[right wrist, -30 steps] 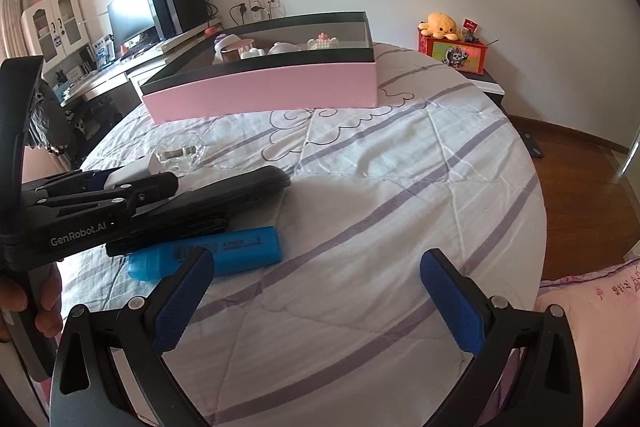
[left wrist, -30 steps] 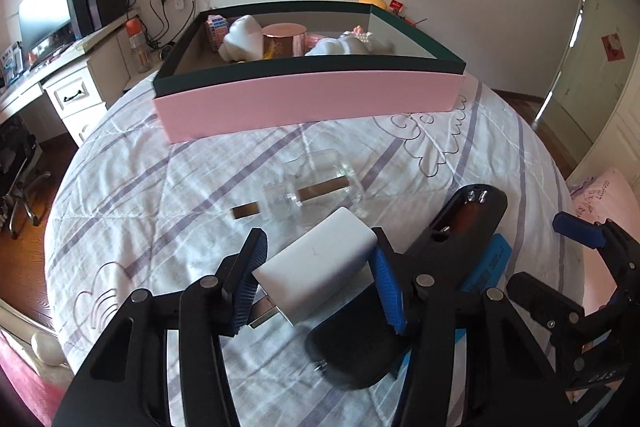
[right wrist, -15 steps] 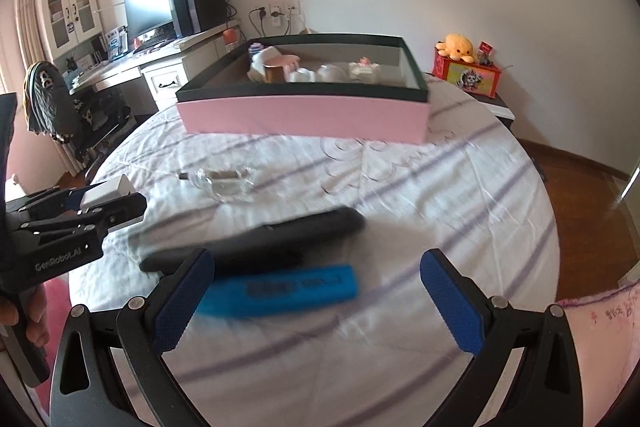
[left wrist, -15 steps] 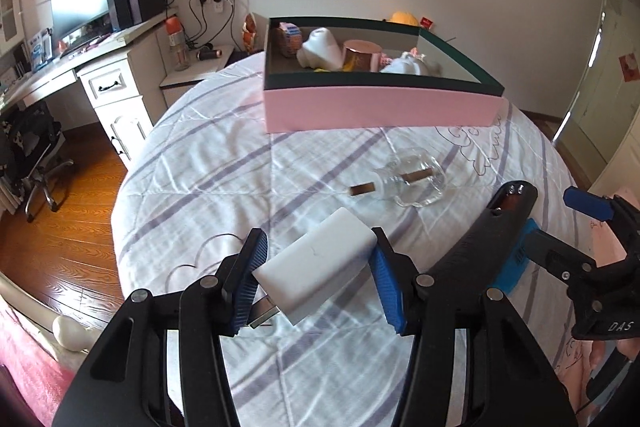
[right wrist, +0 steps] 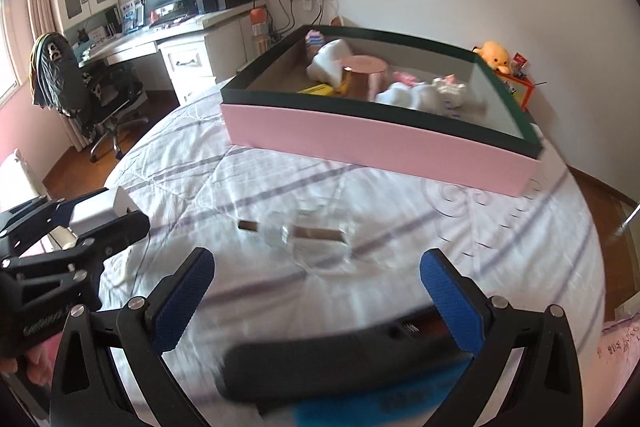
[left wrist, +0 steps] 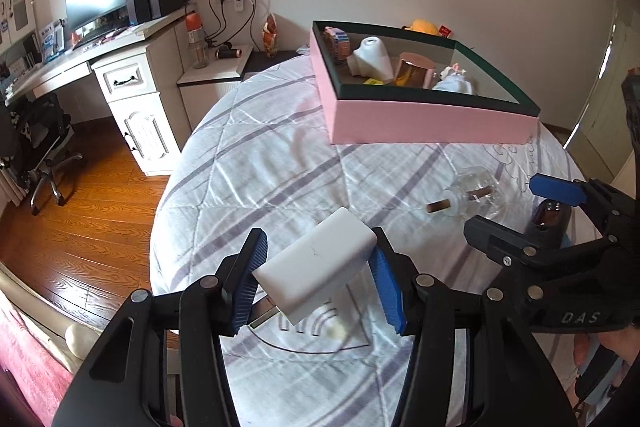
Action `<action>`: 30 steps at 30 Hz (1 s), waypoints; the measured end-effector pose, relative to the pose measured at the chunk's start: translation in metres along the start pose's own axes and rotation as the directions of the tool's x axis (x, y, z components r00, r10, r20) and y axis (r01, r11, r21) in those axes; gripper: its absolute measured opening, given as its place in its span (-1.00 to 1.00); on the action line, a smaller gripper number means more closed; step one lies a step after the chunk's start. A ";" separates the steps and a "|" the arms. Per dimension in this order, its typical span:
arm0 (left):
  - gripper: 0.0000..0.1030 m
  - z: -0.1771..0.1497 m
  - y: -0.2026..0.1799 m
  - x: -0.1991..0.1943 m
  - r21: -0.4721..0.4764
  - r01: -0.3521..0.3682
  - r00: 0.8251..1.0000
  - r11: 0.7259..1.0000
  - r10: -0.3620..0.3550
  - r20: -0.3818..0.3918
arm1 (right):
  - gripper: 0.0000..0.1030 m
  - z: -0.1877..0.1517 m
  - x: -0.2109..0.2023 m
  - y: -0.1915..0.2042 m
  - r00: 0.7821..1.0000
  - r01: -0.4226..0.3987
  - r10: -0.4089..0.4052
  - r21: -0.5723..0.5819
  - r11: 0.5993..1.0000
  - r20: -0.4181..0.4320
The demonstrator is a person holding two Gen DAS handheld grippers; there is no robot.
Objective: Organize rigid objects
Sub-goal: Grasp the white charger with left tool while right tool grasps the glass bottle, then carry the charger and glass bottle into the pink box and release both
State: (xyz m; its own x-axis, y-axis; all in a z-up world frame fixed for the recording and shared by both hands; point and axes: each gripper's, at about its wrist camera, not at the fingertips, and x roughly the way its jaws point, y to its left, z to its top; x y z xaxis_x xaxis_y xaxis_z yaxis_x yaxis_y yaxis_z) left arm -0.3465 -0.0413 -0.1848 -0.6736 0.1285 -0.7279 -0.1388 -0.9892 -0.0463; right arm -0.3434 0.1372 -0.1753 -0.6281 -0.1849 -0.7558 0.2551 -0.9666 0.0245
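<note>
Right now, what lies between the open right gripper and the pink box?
In the right wrist view, a clear glass bottle lies on the quilt between right gripper and pink box.

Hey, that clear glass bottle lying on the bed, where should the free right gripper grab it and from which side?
Grip the clear glass bottle across its wide body, coming down from above with the open right gripper. It lies on its side on the quilt, neck pointing left in the right wrist view, so the body probably gives the fingers more to close on than the thin neck.
</note>
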 end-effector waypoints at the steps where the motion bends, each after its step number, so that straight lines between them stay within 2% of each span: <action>1: 0.02 0.000 0.002 0.002 0.000 -0.004 1.000 1.000 0.004 -0.003 | 1.00 0.002 0.004 0.002 1.000 -0.004 0.004 0.006 1.000 -0.008; 9: 0.02 0.002 0.006 0.015 0.008 0.015 1.000 1.000 -0.015 -0.013 | 0.99 0.009 0.039 0.001 0.994 -0.015 0.021 0.059 0.998 -0.103; 11: 0.02 0.003 0.006 0.018 0.007 0.023 1.000 1.000 -0.023 -0.017 | 0.81 0.009 0.045 0.000 0.992 -0.020 0.028 0.066 0.998 -0.122; 13: 0.02 0.003 0.006 0.019 0.009 0.026 1.000 1.000 -0.026 -0.017 | 0.74 0.009 0.049 0.001 0.990 0.000 0.008 0.053 0.999 -0.139; 15: 0.02 0.003 0.006 0.020 0.010 0.030 0.999 0.999 -0.030 -0.018 | 0.50 0.010 0.048 0.002 0.991 -0.004 0.011 0.052 0.999 -0.131; 30: 0.02 0.010 -0.007 0.007 0.030 0.032 0.999 0.999 -0.032 0.010 | 0.50 0.006 0.021 0.001 0.996 -0.053 0.055 0.026 0.998 -0.075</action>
State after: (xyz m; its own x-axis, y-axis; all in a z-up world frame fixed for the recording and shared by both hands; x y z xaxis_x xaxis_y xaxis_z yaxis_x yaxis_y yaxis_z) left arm -0.3572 -0.0329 -0.1823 -0.6761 0.1611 -0.7190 -0.1817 -0.9821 -0.0492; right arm -0.3612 0.1315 -0.1872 -0.5561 -0.2237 -0.8005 0.2688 -0.9597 0.0815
